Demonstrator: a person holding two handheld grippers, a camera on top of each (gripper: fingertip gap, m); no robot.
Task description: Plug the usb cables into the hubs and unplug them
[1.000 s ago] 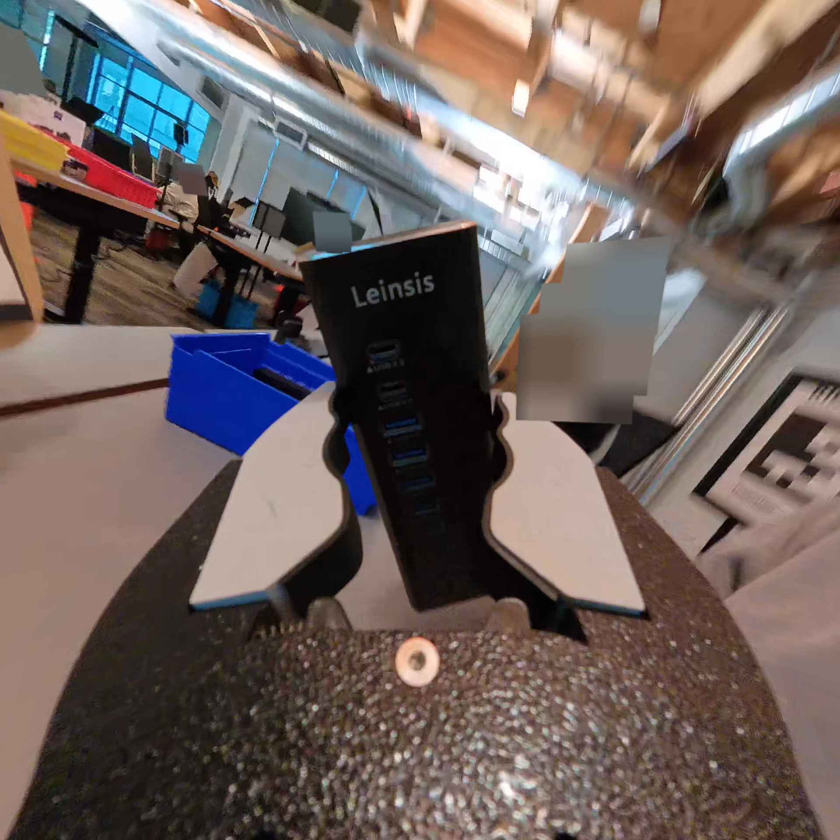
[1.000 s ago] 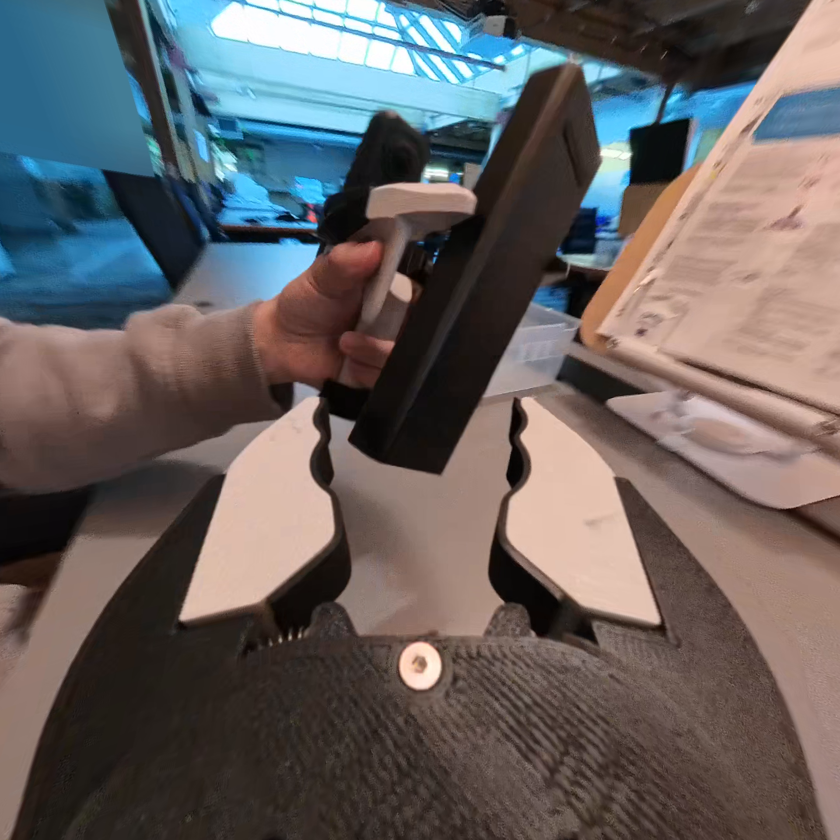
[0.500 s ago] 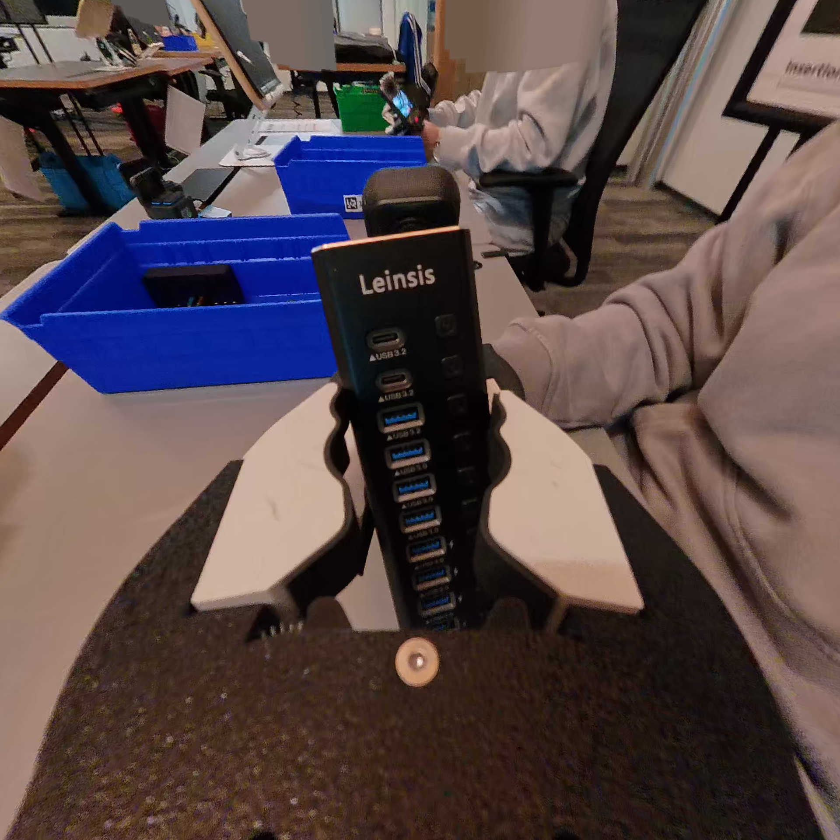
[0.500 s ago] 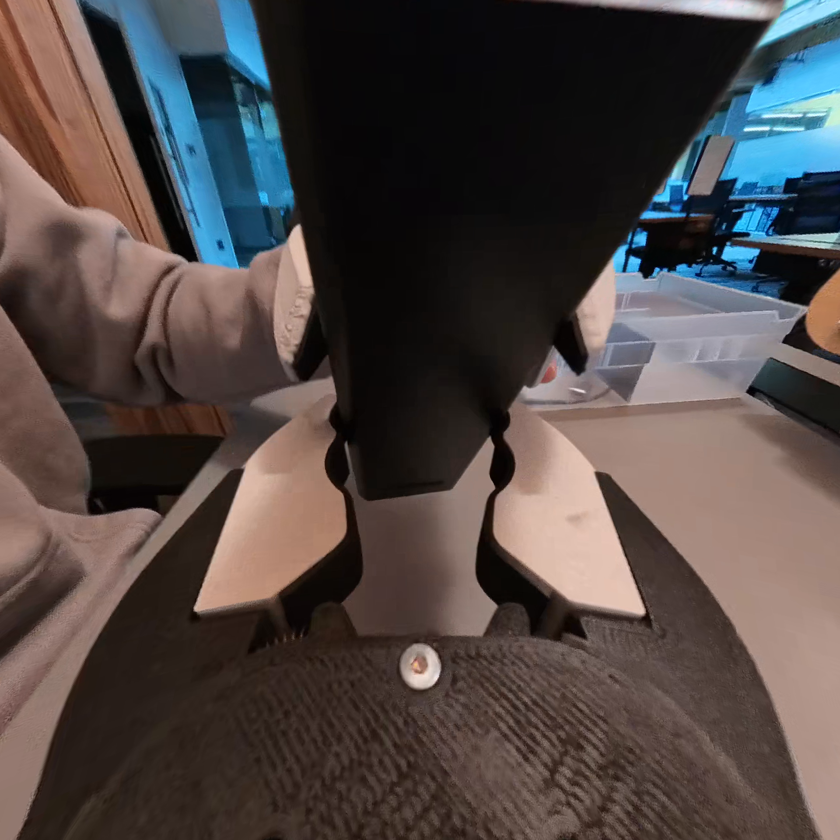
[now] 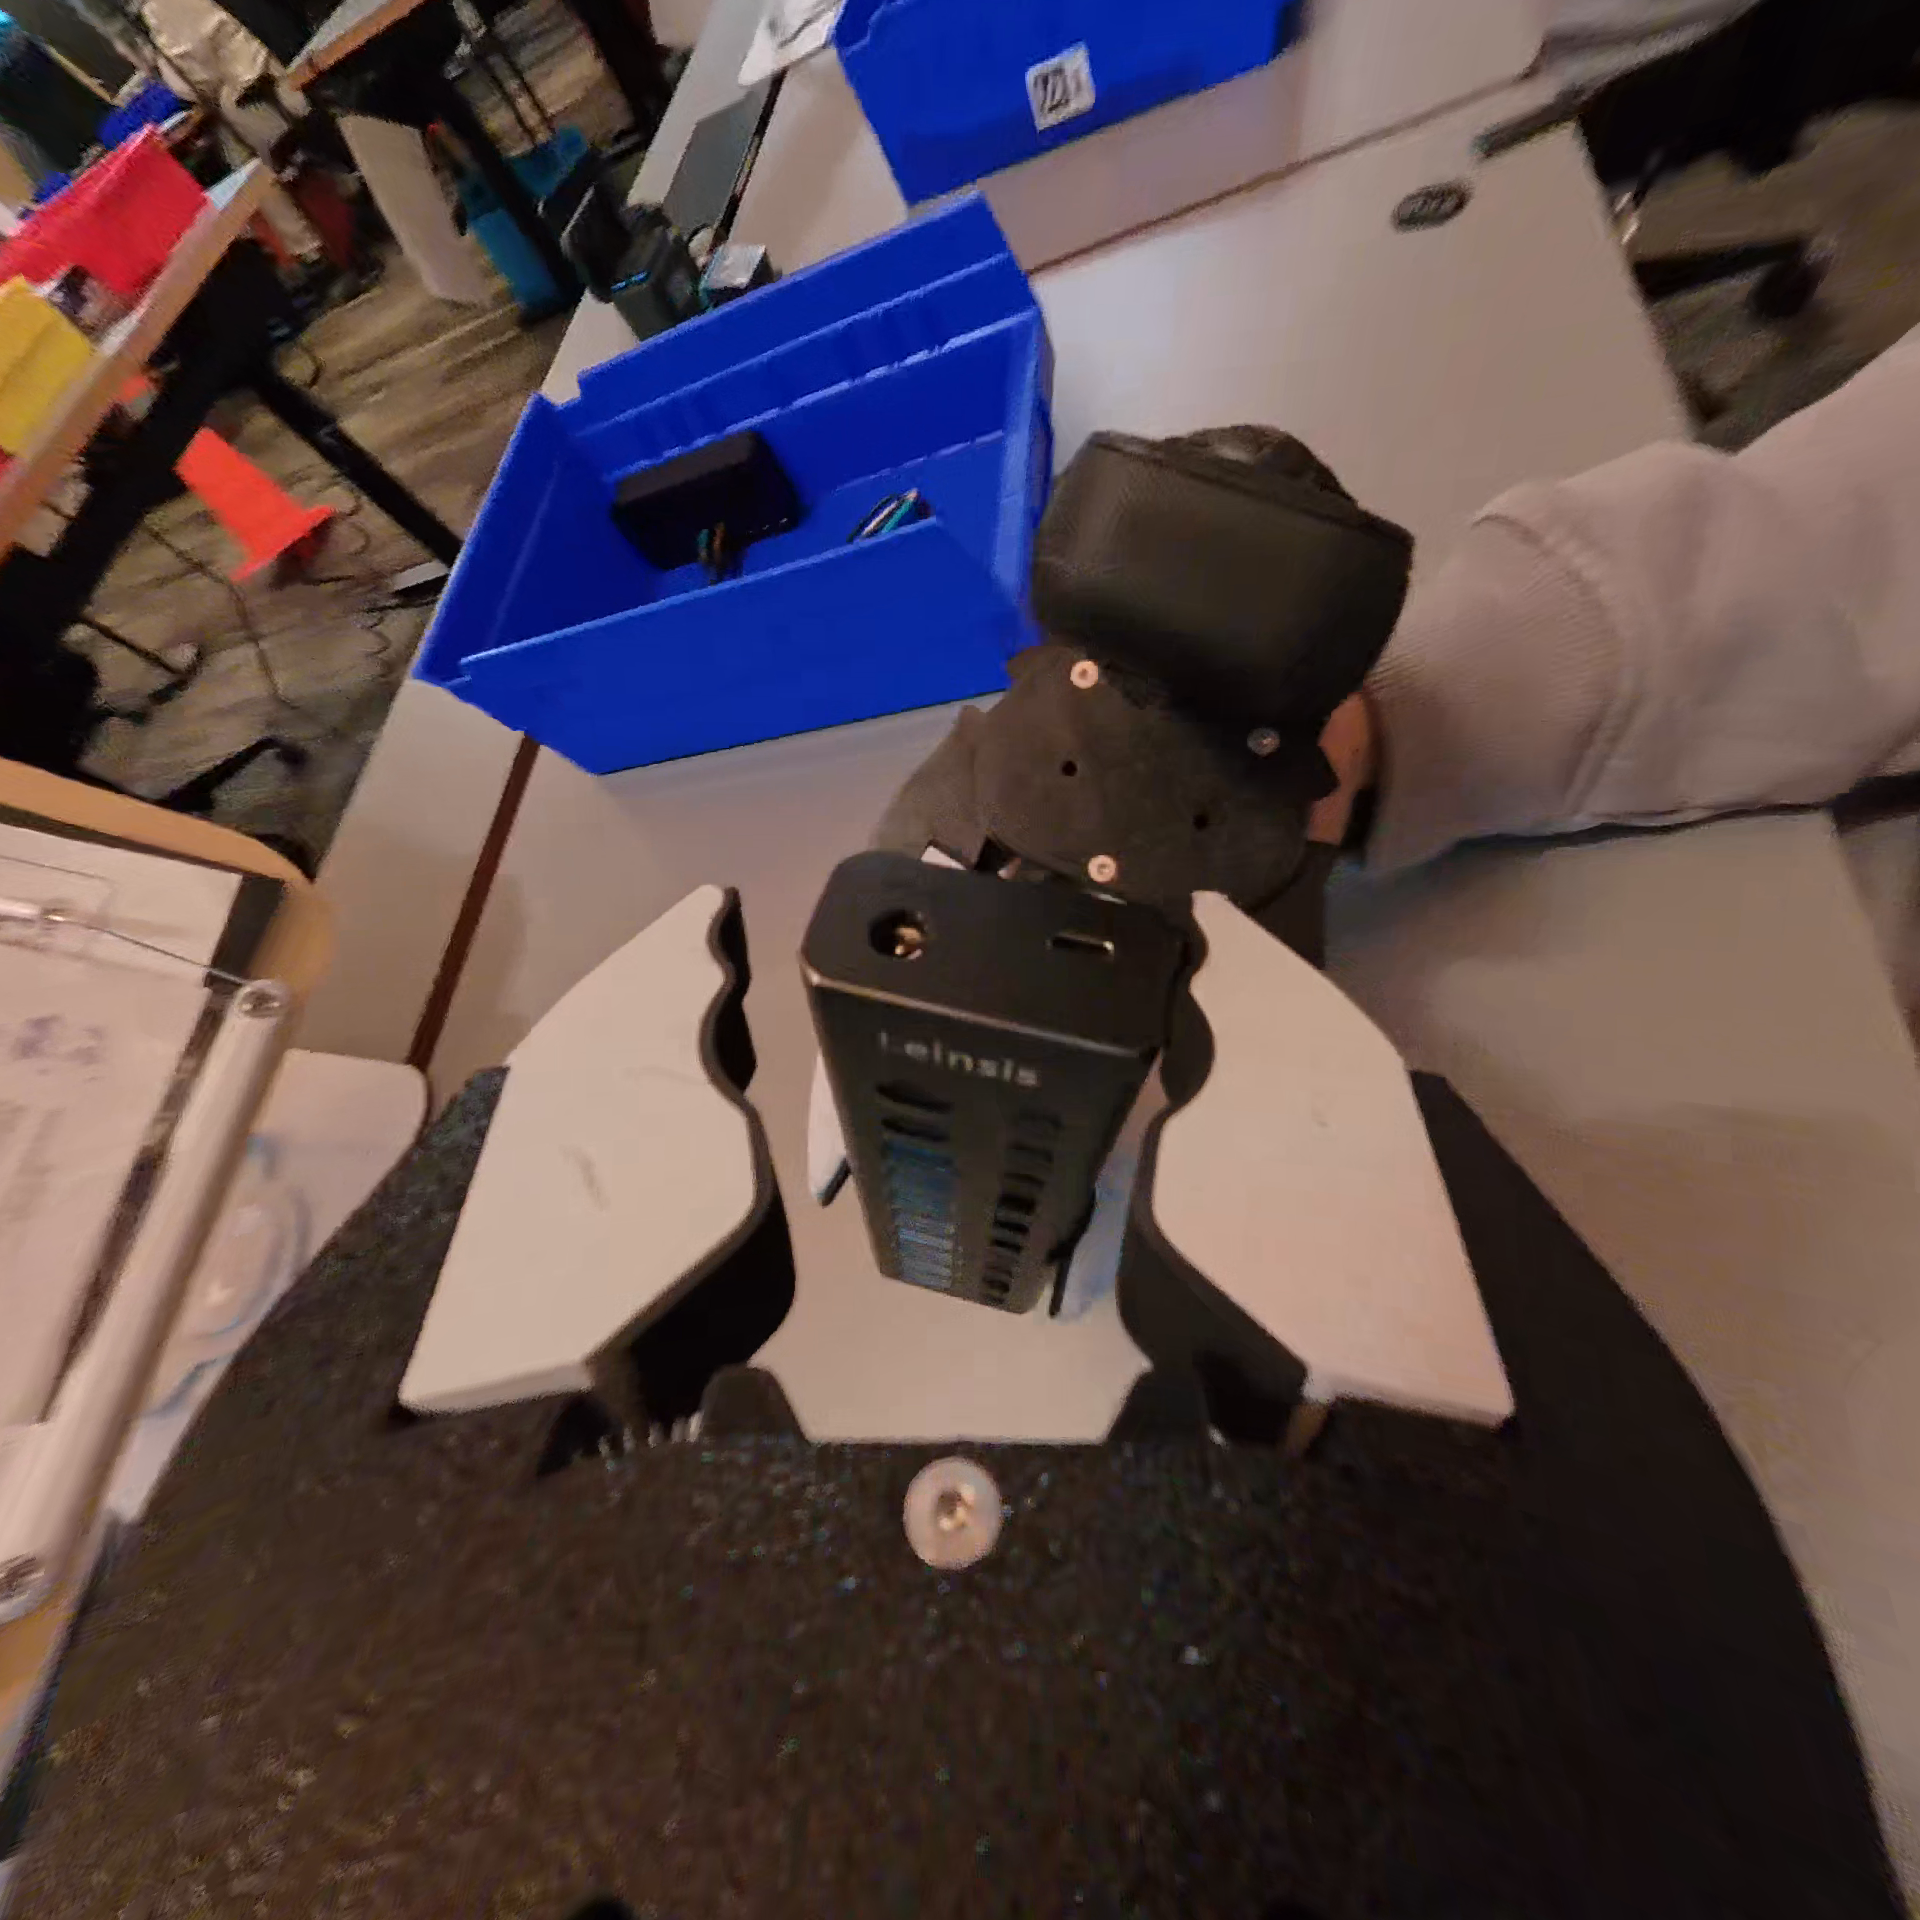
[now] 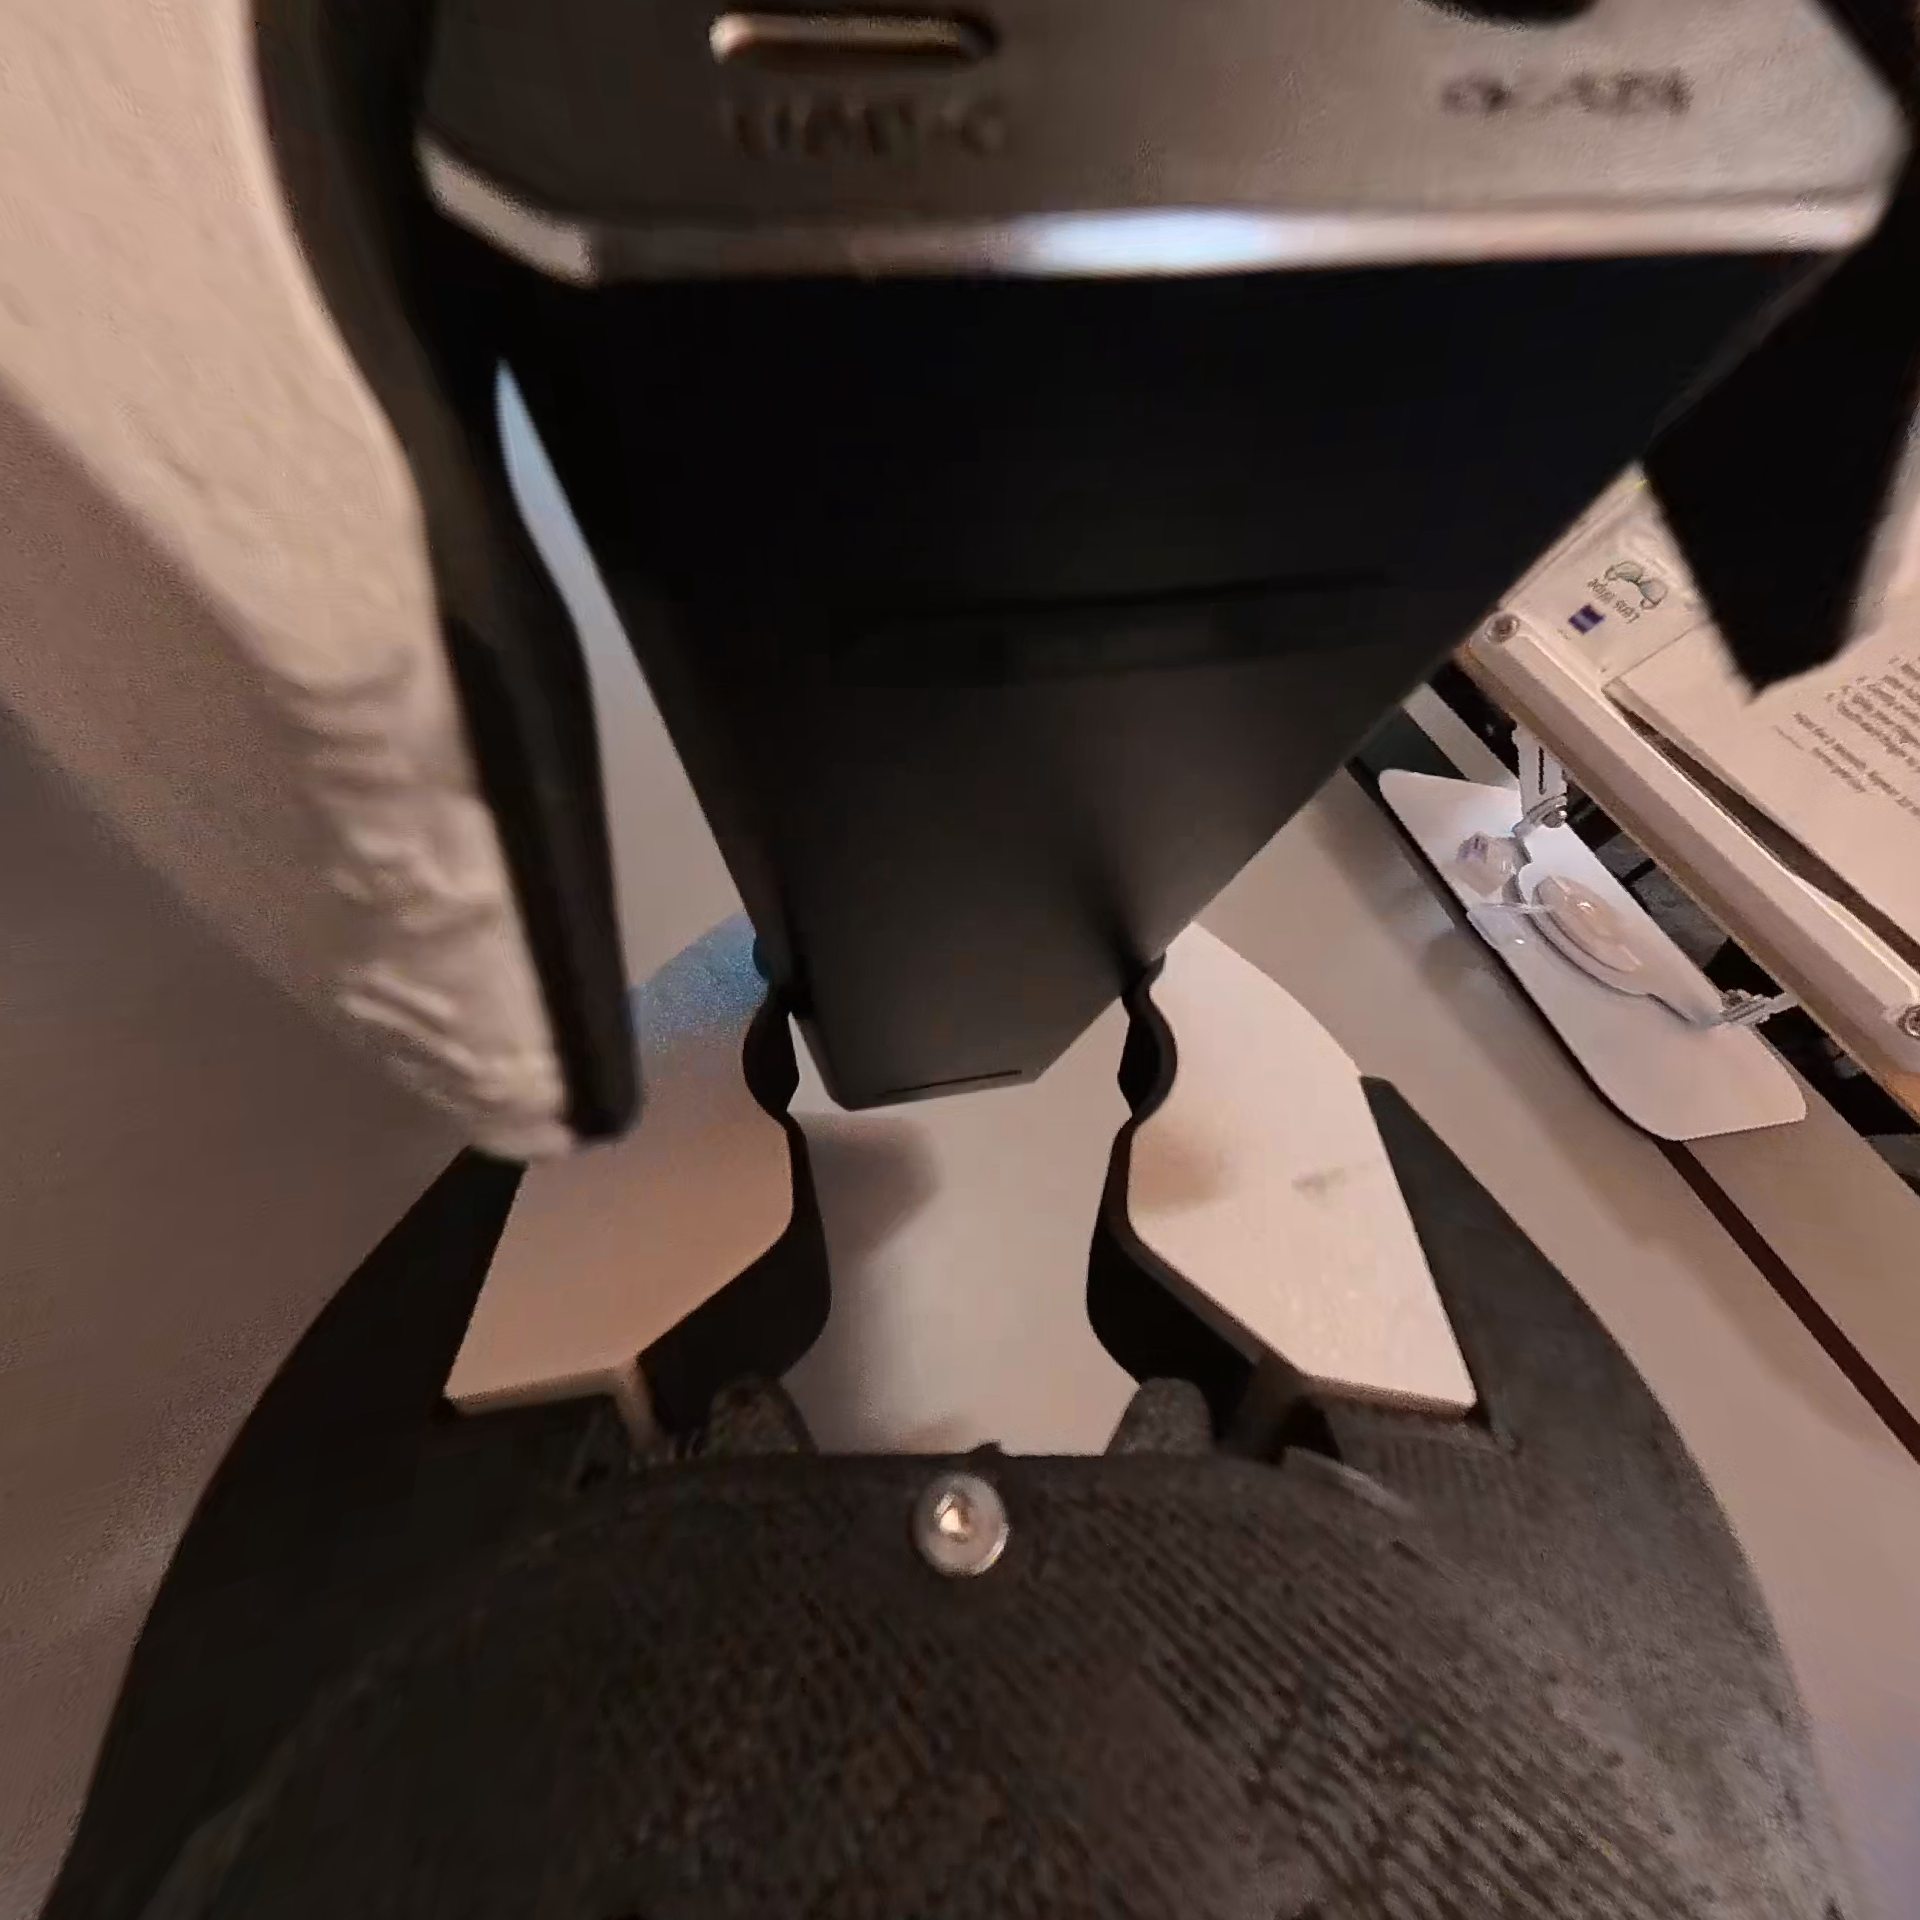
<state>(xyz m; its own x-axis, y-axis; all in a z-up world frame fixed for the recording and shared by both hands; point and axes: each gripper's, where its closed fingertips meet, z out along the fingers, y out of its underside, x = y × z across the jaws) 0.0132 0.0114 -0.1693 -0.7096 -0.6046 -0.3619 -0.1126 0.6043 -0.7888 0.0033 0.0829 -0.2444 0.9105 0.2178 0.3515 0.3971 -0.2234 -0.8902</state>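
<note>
A black multi-port USB hub point(image 5: 977, 1039) stands upright over the grey table point(image 5: 1455, 416), its end face with a round socket turned up. My left gripper point(image 5: 961, 914) is open around it, with a clear gap at its left finger point(image 5: 592, 1174). My right gripper point(image 6: 956, 1013) is shut on the hub's point(image 6: 987, 727) narrow lower end, fingertips pressing both sides. Its black body point(image 5: 1143, 748) shows behind the hub in the left wrist view, held by a person's grey-sleeved arm point(image 5: 1662, 644). No USB cable is visible.
A blue bin point(image 5: 727, 675) holding a black device point(image 5: 707, 499) stands behind the hub, with a second blue bin point(image 5: 1039, 83) farther back. A clear sign holder with paper point(image 5: 125, 1091) is at the left; it also shows in the right wrist view point(image 6: 1662, 779).
My left gripper has opened and let go of the hub. My right gripper has closed on the hub's lower end. Both views have tipped down toward the table.
</note>
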